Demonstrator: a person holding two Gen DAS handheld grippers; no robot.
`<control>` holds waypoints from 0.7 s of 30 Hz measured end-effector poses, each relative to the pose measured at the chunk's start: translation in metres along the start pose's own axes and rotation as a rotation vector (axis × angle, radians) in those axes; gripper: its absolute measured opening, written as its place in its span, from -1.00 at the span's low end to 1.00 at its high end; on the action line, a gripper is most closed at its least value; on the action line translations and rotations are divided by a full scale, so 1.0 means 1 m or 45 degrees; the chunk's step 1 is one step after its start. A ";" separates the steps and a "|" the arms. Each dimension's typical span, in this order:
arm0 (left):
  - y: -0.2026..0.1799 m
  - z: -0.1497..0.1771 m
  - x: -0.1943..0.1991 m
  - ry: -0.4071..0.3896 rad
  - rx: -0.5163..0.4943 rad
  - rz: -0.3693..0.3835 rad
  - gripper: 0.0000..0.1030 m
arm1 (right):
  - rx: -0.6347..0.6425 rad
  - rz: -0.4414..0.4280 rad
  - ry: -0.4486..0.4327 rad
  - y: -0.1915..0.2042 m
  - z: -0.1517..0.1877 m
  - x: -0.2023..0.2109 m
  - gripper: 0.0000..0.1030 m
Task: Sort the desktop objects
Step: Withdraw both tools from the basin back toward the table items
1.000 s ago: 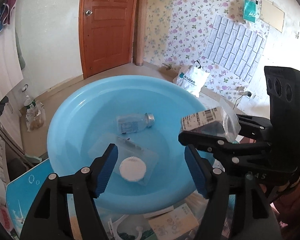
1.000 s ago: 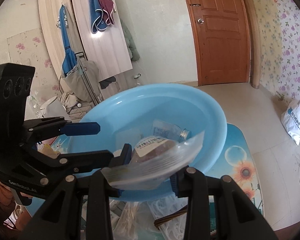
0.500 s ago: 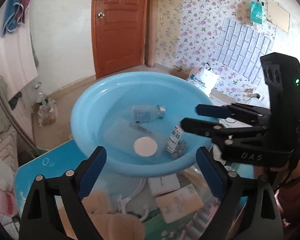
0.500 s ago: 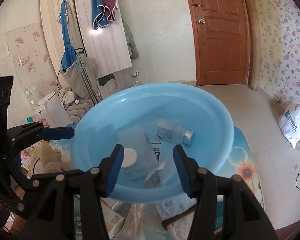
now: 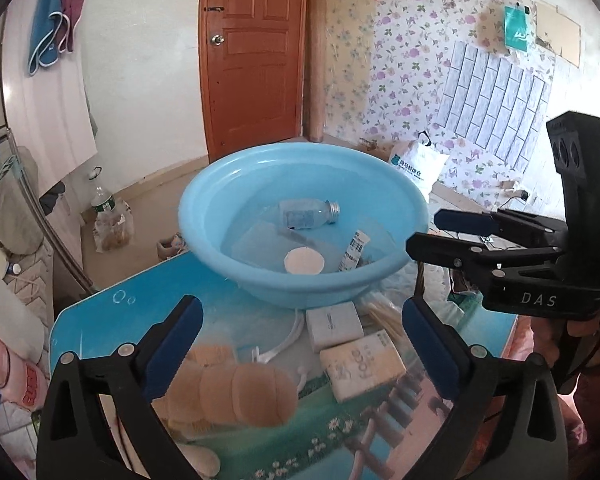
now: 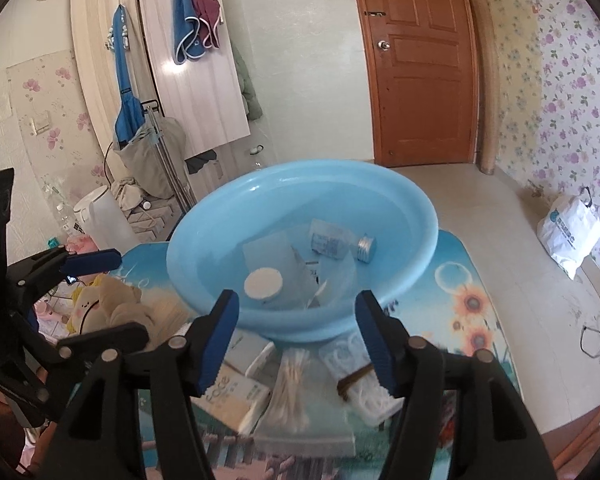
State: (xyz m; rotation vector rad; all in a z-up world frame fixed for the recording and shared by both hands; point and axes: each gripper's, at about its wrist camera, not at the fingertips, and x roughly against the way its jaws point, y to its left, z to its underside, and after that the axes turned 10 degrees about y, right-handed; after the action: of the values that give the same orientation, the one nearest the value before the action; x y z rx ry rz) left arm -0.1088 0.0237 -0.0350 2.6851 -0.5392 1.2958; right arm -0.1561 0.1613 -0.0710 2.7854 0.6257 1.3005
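Both jaws just been opening, standing apart, gripping nothing: left hand-held gripper (image 5: 302,332), right hand-held gripper (image 6: 298,334). Lying in blue basin (image 6: 416,204) at frame centre: barcoded pouch (image 5: 354,250), glass bottle (image 5: 306,214).

I count one blue basin (image 5: 220,216) holding one clear bottle (image 5: 306,213), one white round lid (image 5: 304,261) and one barcoded packet (image 5: 353,251). In front of the basin: two tissue packs (image 5: 362,364), one cotton swab bag (image 6: 290,388), one plush toy (image 5: 236,388).

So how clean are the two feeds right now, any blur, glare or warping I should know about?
Left wrist view: the beige plush toy near the lens is blurred, the round light-blue plastic basin sharp, the right wall overexposed. Right wrist view: the clear bag of cotton swabs smears softly, glare streaks the pale wardrobe door, and the fisheye bends the edges.
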 end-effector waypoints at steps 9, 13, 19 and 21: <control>-0.005 0.013 0.024 -0.074 -0.011 -0.001 1.00 | -0.031 0.010 -0.015 0.007 0.016 0.013 0.36; -0.006 0.018 0.023 -0.070 -0.010 -0.061 1.00 | -0.036 0.026 -0.029 0.010 0.021 0.019 0.39; -0.006 0.022 0.026 -0.140 0.024 -0.060 1.00 | -0.014 0.113 -0.107 0.014 0.025 0.030 0.81; -0.007 0.024 0.029 -0.160 0.022 -0.103 1.00 | -0.013 0.119 -0.115 0.014 0.026 0.031 0.98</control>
State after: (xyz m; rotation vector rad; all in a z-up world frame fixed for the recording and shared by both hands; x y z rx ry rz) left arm -0.0724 0.0168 -0.0274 2.7852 -0.4292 1.1227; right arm -0.1141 0.1635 -0.0631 2.8778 0.4890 1.1804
